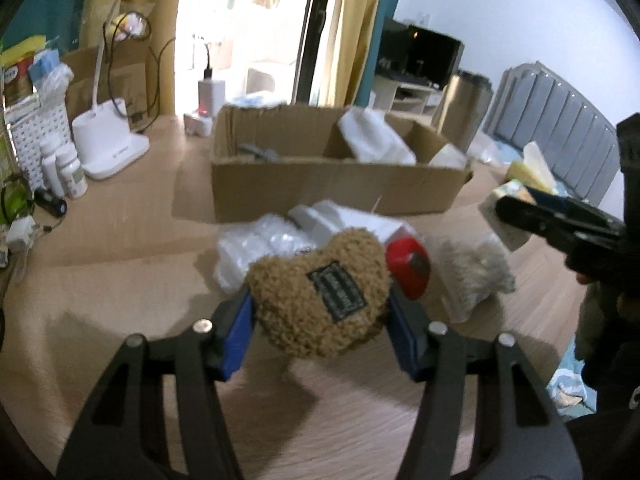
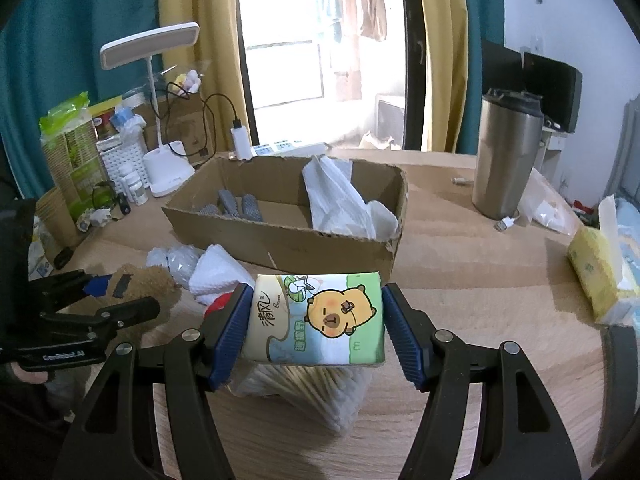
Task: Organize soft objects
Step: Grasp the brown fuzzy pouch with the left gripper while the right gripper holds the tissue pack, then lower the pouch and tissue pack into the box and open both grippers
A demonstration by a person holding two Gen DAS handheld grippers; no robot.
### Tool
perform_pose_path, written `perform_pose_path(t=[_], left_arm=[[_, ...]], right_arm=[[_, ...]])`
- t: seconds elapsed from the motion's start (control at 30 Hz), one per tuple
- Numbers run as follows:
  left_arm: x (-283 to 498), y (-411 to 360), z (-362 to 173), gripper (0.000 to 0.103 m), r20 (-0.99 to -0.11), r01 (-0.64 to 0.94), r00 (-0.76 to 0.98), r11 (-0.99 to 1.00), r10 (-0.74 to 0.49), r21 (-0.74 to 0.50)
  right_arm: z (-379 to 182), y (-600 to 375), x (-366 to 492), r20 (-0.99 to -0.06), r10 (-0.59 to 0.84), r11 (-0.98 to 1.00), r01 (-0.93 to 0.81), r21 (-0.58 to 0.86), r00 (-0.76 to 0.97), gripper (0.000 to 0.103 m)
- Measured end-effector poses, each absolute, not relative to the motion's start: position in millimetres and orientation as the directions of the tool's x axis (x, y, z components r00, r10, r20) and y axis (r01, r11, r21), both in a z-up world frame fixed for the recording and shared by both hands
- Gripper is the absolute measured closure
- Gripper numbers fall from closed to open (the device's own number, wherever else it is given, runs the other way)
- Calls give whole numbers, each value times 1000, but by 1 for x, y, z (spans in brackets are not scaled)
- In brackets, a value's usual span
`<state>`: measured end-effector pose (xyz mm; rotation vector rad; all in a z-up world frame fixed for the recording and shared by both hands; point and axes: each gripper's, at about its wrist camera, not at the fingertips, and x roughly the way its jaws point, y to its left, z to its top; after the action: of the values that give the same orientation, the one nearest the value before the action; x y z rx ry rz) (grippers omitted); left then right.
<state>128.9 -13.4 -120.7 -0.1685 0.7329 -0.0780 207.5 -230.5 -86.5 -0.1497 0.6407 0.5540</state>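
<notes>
The left claw [image 1: 320,312] is closed on a brown plush toy [image 1: 320,292], its blue pads pressing both sides, and the toy hangs above the table [image 1: 120,280] in the lower centre of the left wrist view. The right claw [image 2: 314,320] is closed on a tissue packet [image 2: 316,318] with a cartoon animal, held crosswise, its long axis running from pad to pad. The cardboard box [image 2: 280,240] lies straight ahead of both claws, higher in each frame, with its long side across the view. I judge that both things must travel forward and over the near wall. Inside it, grey items [image 2: 236,204] lie at the left and white tissue [image 2: 340,200] fills the right part. Under the packet lies a bag of cotton swabs [image 2: 304,392]; a white cloth [image 2: 218,272] and a red object [image 1: 408,268] lie between the claws and the box. The steel tumbler [image 2: 506,152] stands well apart, at the right.
</notes>
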Motion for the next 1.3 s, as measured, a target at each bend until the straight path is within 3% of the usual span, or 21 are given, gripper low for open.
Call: perform_pose_path(t=[0.57, 1.3], left_arm=[[148, -22, -71, 42, -531, 66, 831, 977, -167, -205], [187, -29, -66, 41, -520, 75, 838, 978, -168, -195]], right_arm=[[-55, -231, 218, -534, 471, 834, -552, 8, 703, 34], [-51, -234, 257, -506, 493, 832, -553, 37, 708, 34]])
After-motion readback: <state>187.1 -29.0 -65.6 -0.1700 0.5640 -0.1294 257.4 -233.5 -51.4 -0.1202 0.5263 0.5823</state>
